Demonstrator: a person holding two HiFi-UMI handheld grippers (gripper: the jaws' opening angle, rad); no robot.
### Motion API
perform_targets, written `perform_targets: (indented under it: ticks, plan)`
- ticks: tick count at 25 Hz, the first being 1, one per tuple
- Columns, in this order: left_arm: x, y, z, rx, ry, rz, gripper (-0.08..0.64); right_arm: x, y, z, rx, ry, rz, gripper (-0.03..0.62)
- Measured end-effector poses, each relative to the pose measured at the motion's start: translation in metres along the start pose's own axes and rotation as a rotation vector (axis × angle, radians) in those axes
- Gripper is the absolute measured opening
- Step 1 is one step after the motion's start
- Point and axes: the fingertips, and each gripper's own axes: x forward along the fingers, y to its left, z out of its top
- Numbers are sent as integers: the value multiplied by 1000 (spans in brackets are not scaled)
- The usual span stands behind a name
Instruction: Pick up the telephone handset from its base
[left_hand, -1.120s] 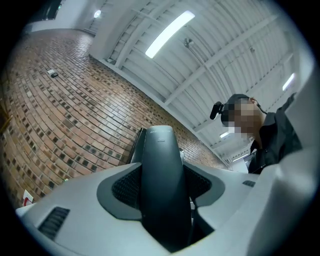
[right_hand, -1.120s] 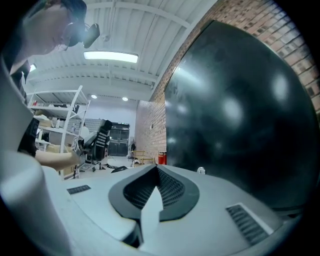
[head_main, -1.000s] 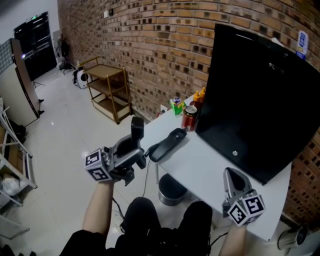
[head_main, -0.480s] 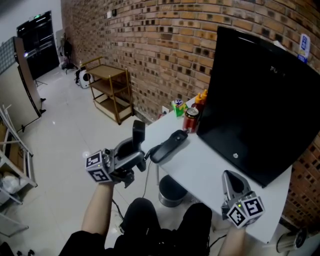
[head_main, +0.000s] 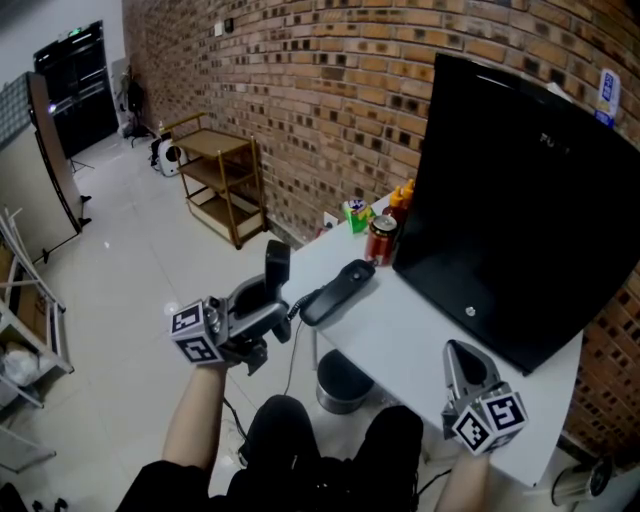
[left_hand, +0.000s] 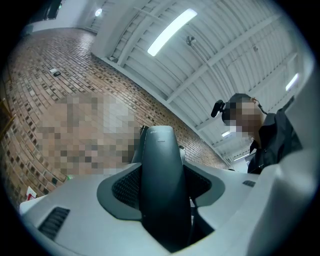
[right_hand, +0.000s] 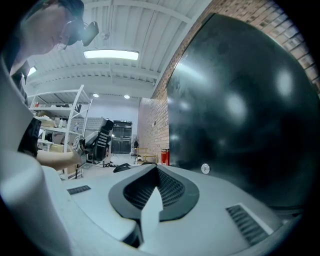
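The black telephone handset (head_main: 275, 264) stands upright in the air off the table's left edge, with my left gripper (head_main: 268, 306) shut on its lower part. In the left gripper view the handset (left_hand: 161, 150) fills the gap between the jaws and points up. A coiled cord (head_main: 296, 309) runs from it to the dark base (head_main: 338, 289) on the white table (head_main: 400, 335). My right gripper (head_main: 463, 352) rests low at the table's near right, jaws together and empty. In the right gripper view the raised handset (right_hand: 104, 132) shows far off to the left.
A large black screen (head_main: 520, 200) leans along the table's right. A red can (head_main: 380, 236), orange bottles (head_main: 401, 192) and a green box (head_main: 352, 211) stand at the far end by the brick wall. A bin (head_main: 342, 380) sits under the table; a wooden trolley (head_main: 216, 172) stands beyond.
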Motion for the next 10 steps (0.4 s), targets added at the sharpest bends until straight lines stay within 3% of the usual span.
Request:
perform_targets:
  ticks: [5, 10]
  plan:
    - [0, -1, -3, 30, 26, 10, 261, 0, 0, 0, -2, -1, 0, 8]
    - [-3, -1, -12, 5, 53, 6, 261, 1, -1, -2, 1, 4, -3, 8]
